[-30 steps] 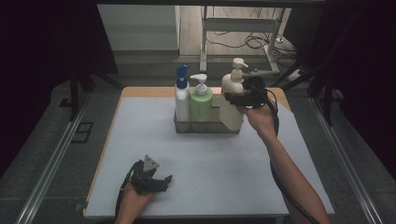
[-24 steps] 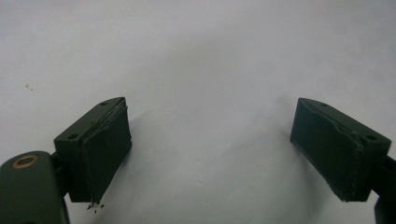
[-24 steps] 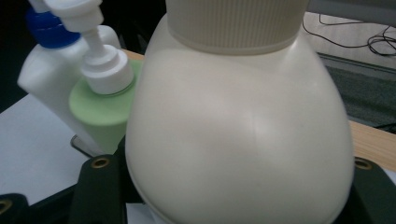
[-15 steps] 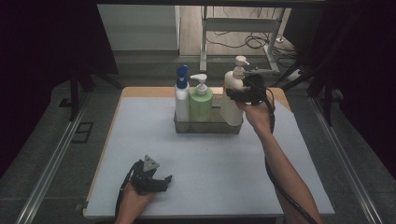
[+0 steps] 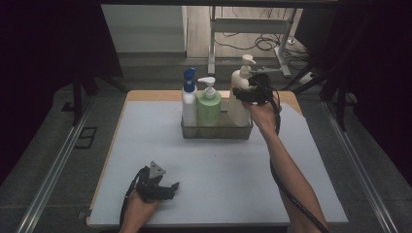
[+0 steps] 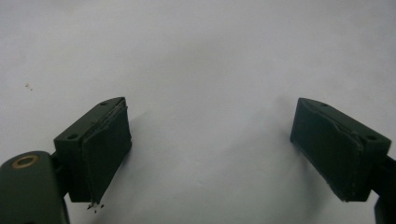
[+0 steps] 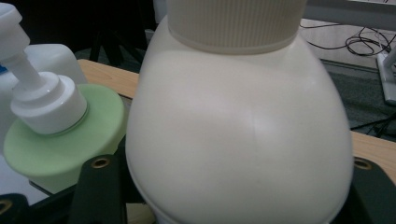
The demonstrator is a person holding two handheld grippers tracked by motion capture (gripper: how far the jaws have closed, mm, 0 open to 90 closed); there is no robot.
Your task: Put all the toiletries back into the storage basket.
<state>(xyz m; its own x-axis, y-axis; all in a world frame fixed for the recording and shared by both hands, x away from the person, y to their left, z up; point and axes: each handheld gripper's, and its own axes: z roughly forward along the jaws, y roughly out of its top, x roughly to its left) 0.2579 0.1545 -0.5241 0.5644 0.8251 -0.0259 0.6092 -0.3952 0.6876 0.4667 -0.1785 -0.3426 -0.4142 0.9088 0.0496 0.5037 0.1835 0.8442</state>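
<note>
Pale grey worktop [image 5: 145, 131]. Left hand-held gripper [image 5: 163, 187] rests at its near-left edge, jaws spread wide on bare surface. Wire basket [image 5: 216, 132] at centre-back holds a white-and-blue bottle [image 5: 189, 99], a green pump bottle [image 5: 209, 104], then a cream pump bottle [image 5: 239, 92]. Right hand-held gripper [image 5: 248, 93] grasps the cream bottle's shoulder, jaws flanking it, bottle upright in the basket's right end.

A pale grey mat covers the wooden table [image 5: 145, 95], whose wood shows along the far edge. A clear basket [image 5: 217, 131] rests on it near the far edge, midway. The left gripper [image 5: 163, 187] rests near the near-left corner.
</note>
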